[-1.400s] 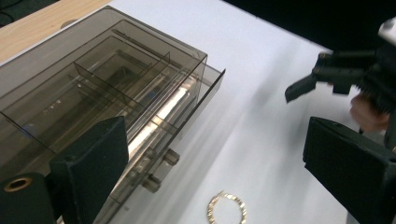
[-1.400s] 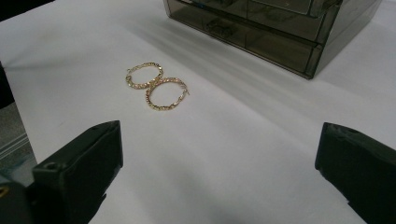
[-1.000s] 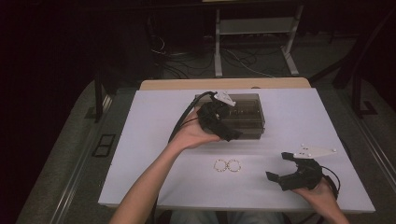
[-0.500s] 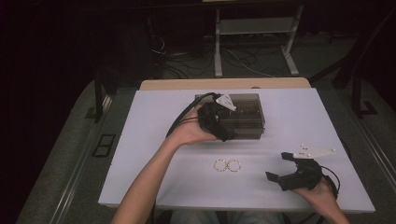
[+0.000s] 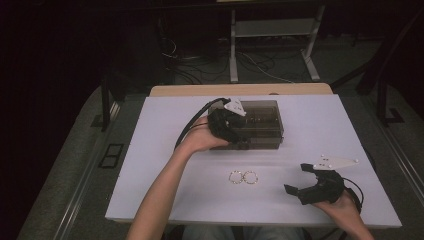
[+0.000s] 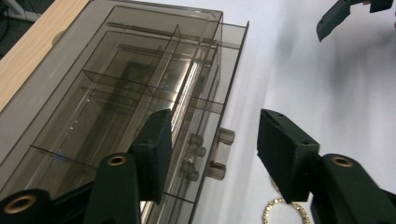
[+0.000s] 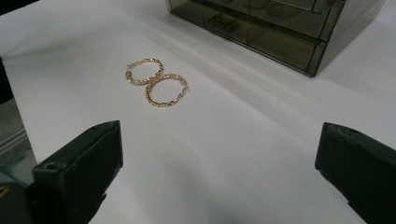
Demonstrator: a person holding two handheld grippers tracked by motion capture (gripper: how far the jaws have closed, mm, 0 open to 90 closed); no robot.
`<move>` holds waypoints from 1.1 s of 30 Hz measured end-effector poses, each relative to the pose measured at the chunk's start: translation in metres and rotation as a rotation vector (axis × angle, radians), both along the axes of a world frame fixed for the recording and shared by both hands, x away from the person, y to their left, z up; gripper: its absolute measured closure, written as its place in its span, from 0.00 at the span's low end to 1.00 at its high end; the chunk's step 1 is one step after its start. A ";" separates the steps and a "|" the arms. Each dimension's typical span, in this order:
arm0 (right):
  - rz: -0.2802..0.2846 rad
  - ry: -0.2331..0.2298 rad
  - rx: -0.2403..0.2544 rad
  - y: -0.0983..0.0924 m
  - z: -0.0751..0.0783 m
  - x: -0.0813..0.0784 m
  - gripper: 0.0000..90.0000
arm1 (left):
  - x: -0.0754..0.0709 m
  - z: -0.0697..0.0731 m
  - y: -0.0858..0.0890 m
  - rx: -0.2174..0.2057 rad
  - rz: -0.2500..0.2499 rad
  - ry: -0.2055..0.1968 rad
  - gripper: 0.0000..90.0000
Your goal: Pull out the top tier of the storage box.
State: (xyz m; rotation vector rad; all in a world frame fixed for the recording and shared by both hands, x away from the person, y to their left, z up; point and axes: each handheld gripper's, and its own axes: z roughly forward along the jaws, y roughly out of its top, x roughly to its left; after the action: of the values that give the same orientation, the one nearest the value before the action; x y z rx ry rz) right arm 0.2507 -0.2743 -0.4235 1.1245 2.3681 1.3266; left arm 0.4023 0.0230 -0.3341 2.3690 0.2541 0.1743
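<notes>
Nearest to me, at the right front of the bench, my right gripper rests low in my hand, its blunt black fingers spread wide apart with nothing between them. The bench top is a flat, matte white sheet, smooth and faintly creased.

A little farther in, near the middle, lie two gold hoop earrings: thin round rings with a twisted, glittery surface, side by side and touching at one edge, flat on the white top. In the right gripper view they sit just ahead of my open fingers, clear of them.

Beyond the earrings stands the jewelry box, a rectangular case of smoky, see-through plastic with hard glossy walls. Through its top I see thin clear partitions cutting it into compartments, and drawer fronts carrying small round clear knobs that stick out toward the near side.

My left gripper is at the box's near left front. Its fingers have just been closing and now stand partly open, the knobs lying between them; the pads are not pressing on anything that I can see. One finger overlaps the drawer front, the other hangs over the bare bench.

At the far edge a pale wooden strip shows past the white sheet.
</notes>
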 end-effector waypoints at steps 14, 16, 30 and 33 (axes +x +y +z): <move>0.005 0.002 -0.012 0.001 -0.001 0.000 0.00 | 0.006 -0.011 0.008 -0.071 -0.009 0.030 0.64; 0.006 0.003 -0.014 0.002 -0.001 0.000 0.00 | 0.006 -0.013 0.008 -0.076 -0.011 0.032 0.66; 0.013 0.005 -0.020 0.002 -0.002 0.000 0.00 | 0.007 -0.020 0.001 -0.041 -0.045 0.043 0.78; 0.012 0.005 -0.021 0.002 -0.002 0.000 0.00 | 0.008 -0.021 0.000 -0.042 -0.045 0.046 0.80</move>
State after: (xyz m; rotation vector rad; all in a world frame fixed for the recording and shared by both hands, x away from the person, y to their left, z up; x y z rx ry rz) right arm 0.2506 -0.2718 -0.4250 1.1108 2.3911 1.3006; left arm 0.4102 0.0234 -0.3553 2.3367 0.2239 0.0918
